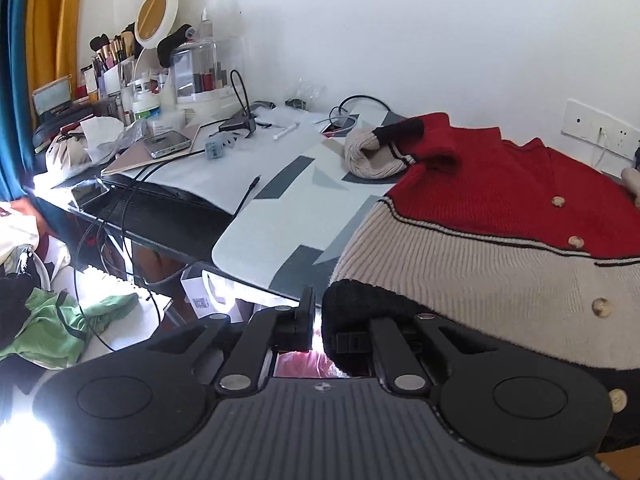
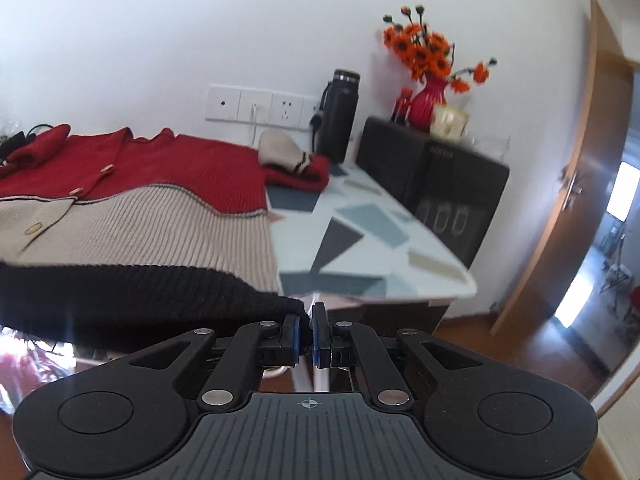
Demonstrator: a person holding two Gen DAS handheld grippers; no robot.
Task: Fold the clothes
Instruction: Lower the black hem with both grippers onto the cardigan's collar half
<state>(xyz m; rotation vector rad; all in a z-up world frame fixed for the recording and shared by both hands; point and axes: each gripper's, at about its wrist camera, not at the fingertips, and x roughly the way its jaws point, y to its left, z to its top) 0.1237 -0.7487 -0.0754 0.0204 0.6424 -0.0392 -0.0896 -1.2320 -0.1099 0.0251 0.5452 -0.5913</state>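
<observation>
**Gripping the cardigan's black hem at both corners**

Lying buttoned-side up on the patterned table (image 1: 280, 216), the red, beige and black knit cardigan (image 1: 500, 208) is spreading away from both grippers, its collar pointing to the wall and its black hem band (image 2: 140, 292) hanging over the table's near edge. That hem is running crosswise, from one gripper to the other, so the garment's long axis is stretching straight ahead of the jaws, hem to collar.

The left gripper (image 1: 320, 320) is pinching the hem's left corner; its right finger is buried in the black knit, and the jaws are drawn close together on the fabric. The right gripper (image 2: 306, 332) is biting the hem's right corner, its blue pads nearly meeting with only a thin fold of black knit between them. Each hand is sitting at its own end of the hem, neither nearer the collar than the other.

One sleeve (image 1: 384, 148) is lying folded beside the cardigan's left shoulder, the other (image 2: 292, 158) beside its right shoulder, near a black flask (image 2: 338, 116). Judging from this hold, the coming move is likely carrying the hem forward toward the collar, both corners travelling together.
</observation>
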